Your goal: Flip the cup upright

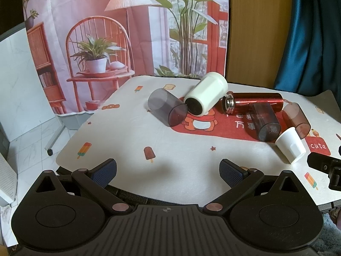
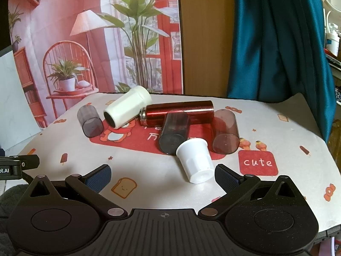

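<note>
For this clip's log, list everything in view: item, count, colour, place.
Small white plastic cup: 1, white, on its side, nearest the right hand-held gripper.
Tall cream tumbler: 1, cream, lying at the back.
Glossy red metal flask: 1, red, lying behind the tinted cups.
Translucent tinted cups: 3, smoky grey, dark, reddish-brown, all lying down.
Printed table mat: 1, white and red.
Left hand-held gripper: 1, black, open.
Right hand-held gripper: 1, black, open.

Left gripper (image 1: 168,169) and right gripper (image 2: 163,176), jaws wide apart.
</note>
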`<control>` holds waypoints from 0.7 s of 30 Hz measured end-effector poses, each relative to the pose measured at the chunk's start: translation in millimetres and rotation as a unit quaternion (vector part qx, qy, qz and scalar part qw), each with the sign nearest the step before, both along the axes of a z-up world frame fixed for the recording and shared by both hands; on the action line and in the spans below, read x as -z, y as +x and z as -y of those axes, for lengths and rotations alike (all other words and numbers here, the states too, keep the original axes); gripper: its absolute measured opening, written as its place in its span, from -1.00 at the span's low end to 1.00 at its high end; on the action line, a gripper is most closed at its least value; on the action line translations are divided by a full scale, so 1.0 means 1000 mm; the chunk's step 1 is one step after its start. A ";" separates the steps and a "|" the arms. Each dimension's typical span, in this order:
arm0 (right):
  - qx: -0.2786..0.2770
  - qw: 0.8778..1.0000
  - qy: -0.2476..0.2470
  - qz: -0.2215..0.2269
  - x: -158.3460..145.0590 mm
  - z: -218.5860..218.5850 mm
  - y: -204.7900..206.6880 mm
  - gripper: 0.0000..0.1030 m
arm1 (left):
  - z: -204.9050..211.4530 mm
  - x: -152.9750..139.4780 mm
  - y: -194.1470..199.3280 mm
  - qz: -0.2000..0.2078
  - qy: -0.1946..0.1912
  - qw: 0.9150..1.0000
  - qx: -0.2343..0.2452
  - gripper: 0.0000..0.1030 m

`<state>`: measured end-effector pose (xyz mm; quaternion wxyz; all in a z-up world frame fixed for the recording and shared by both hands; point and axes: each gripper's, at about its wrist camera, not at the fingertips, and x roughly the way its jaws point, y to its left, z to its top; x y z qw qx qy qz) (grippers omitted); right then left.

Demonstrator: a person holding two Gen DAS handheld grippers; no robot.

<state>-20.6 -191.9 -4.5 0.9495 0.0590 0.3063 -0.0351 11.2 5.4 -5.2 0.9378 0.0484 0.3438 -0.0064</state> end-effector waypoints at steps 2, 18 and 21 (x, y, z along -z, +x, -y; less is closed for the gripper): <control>0.000 1.000 0.000 0.000 0.000 0.000 0.000 0.99 | 0.000 0.000 0.001 -0.001 0.000 1.000 -0.001 1.00; 0.000 1.000 0.007 -0.007 0.006 -0.001 0.001 0.99 | -0.001 0.002 0.002 -0.009 0.005 1.000 -0.009 1.00; 0.008 1.000 0.014 -0.008 0.008 0.002 0.002 1.00 | -0.002 0.003 0.002 -0.010 0.005 1.000 -0.014 1.00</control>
